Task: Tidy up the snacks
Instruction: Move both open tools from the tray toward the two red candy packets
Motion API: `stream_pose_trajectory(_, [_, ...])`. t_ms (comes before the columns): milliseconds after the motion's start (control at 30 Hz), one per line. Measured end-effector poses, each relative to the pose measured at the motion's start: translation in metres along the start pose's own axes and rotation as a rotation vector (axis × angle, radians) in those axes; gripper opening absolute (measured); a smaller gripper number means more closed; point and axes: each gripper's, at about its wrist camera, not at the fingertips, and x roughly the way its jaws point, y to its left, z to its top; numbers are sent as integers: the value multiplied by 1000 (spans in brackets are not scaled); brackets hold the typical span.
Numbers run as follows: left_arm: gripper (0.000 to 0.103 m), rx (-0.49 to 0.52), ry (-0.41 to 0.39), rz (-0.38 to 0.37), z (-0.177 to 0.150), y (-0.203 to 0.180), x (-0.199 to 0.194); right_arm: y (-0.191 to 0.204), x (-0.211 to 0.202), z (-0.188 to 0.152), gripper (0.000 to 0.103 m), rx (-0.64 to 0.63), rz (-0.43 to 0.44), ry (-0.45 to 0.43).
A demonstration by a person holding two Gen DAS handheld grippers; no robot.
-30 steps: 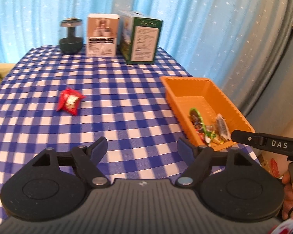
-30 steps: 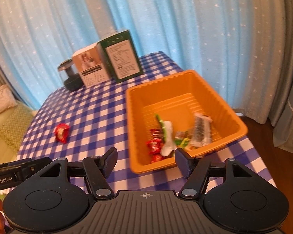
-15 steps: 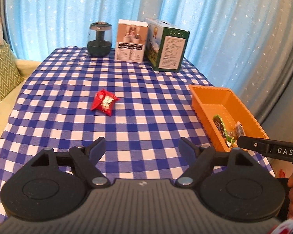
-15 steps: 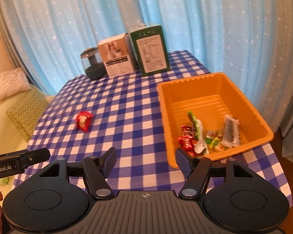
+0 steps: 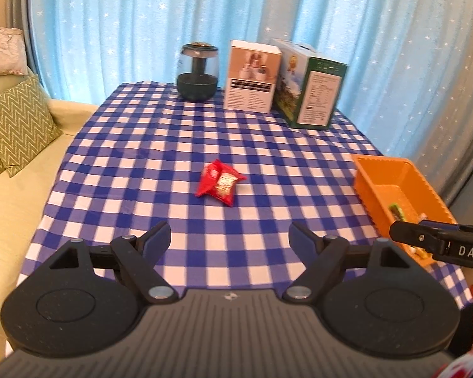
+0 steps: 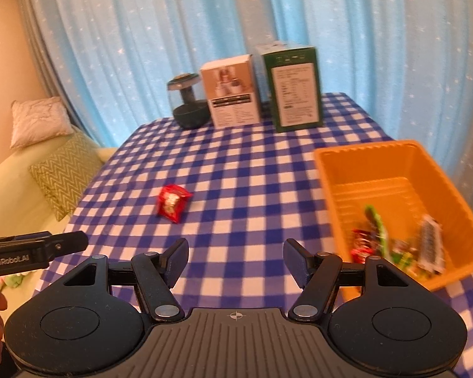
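The left tongs were spread wide with nothing between their fingers, hanging above the near part of the checked tabletop. The right tongs were spread just as wide and held nothing. Straight ahead of the left tongs, well apart from them, lay a red snack packet on the cloth; for the right tongs the same packet sat ahead and to the left.

Only the right view looked down into the orange bin, ahead and to the right of those tongs, where a heap of wrapped snacks sat at the near end: red, green and a pale striped wrapper, too blurred to count. The left view caught only the bin's side and a green scrap inside, partly behind the other tongs' arm.

Far ahead of both tongs stood a dark jar, a white box and a green box in a row before the blue curtain.
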Motion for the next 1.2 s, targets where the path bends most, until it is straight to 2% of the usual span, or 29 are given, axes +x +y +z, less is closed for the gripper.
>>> stream_pose_trajectory(267, [80,6,-12,61,15,31,39,24,54,7,66,-1,27,-9])
stream_pose_trajectory(667, [79,-12,-6,86,19,63,110,46,146,12,65,-6,55,20])
stream_pose_trajectory(733, [79,-1,-7,102,22,66,120,49,159,12,56,-9,63,25])
stream_pose_trajectory(833, [79,0,7,118,28,75,135,52,180,15,49,3,81,43])
stream_pose_trajectory(1000, [79,-15,-19,122,39,92,146,62,208,22,47,13,105,47])
stream_pose_trajectory(1133, [79,-95,-13,72,43,108,158,65,227,27,47,34,109,50])
stream_pose_trajectory(1200, [79,-91,-8,79,45,108,163,66,233,29,47,47,108,49])
